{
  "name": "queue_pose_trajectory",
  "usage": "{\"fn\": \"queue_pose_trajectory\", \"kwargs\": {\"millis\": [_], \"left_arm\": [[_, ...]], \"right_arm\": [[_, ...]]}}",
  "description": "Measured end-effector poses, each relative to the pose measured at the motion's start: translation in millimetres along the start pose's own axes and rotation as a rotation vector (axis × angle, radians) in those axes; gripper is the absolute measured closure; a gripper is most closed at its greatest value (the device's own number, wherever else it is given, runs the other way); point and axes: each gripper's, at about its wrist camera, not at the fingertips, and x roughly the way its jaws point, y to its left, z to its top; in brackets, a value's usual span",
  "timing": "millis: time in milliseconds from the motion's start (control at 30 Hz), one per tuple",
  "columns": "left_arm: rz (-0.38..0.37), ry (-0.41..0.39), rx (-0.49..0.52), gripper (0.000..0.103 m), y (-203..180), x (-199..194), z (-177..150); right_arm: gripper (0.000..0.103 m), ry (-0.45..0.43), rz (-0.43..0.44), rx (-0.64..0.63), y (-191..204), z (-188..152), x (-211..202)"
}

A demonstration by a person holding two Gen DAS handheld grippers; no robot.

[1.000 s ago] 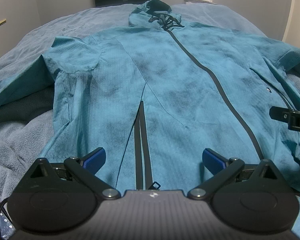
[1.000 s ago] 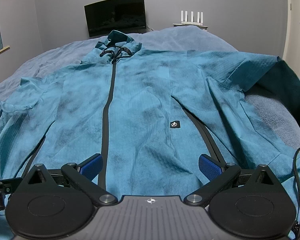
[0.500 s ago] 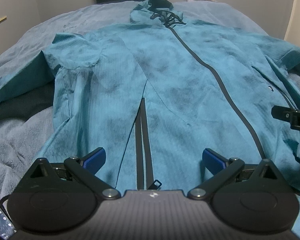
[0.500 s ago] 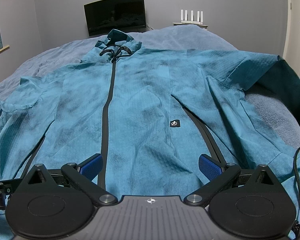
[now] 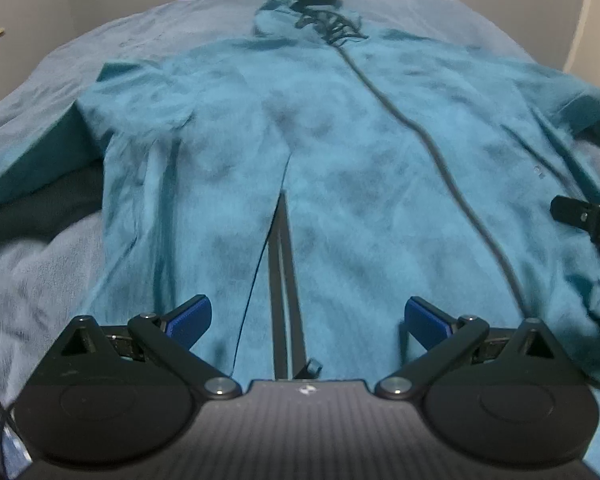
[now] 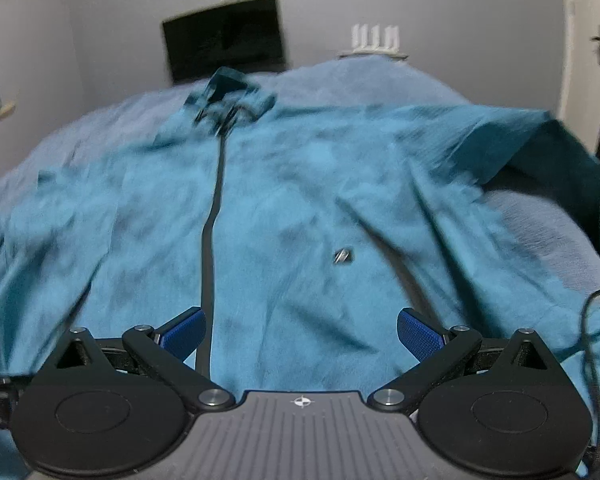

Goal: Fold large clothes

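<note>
A large teal hooded jacket (image 5: 340,184) lies face up on the bed, zip closed, hood at the far end; it also shows in the right wrist view (image 6: 284,208). Both sleeves are spread sideways. My left gripper (image 5: 307,318) is open and empty, low over the jacket's near left hem by a black pocket zip (image 5: 284,280). My right gripper (image 6: 300,330) is open and empty over the near hem, between the centre zip (image 6: 212,216) and a small logo patch (image 6: 343,256). The right gripper's edge also shows in the left wrist view (image 5: 584,216).
The grey-blue bedspread (image 5: 32,272) covers the bed under the jacket. A dark screen (image 6: 224,42) and a white router (image 6: 374,38) stand by the far wall. A door (image 6: 592,60) is at the right. A black cable (image 6: 592,320) hangs near my right gripper.
Both views are now blurred by motion. The left view has tilted down toward the jacket, and the right view has tilted up, so the jacket sits lower in it. Both grippers stay open.
</note>
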Motion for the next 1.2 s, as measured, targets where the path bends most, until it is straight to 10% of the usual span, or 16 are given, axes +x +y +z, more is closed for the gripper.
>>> {"fn": "queue_pose_trajectory", "kwargs": {"millis": [267,500,833,1000,1100,1200], "left_arm": [[-0.016,-0.222,-0.109,0.000,29,-2,64],[0.077,-0.054,0.079,0.000,0,83,13],[-0.013,-0.058,-0.071,0.000,22,102,2],[-0.007,-0.073,-0.073,0.000,18,105,-1],[-0.010,-0.073,-0.077,0.000,18,108,0],[-0.007,-0.077,-0.073,0.000,19,103,-4]], "right_arm": [[0.000,-0.228,-0.085,0.305,-80,62,-30],[0.000,-0.250,-0.097,0.691,-196,71,0],[0.004,-0.310,0.032,1.318,-324,28,59],[0.035,-0.293,0.032,1.518,-361,11,97],[0.089,-0.297,-0.043,1.509,-375,4,98],[0.097,-0.343,-0.149,1.350,-370,24,87]]}}
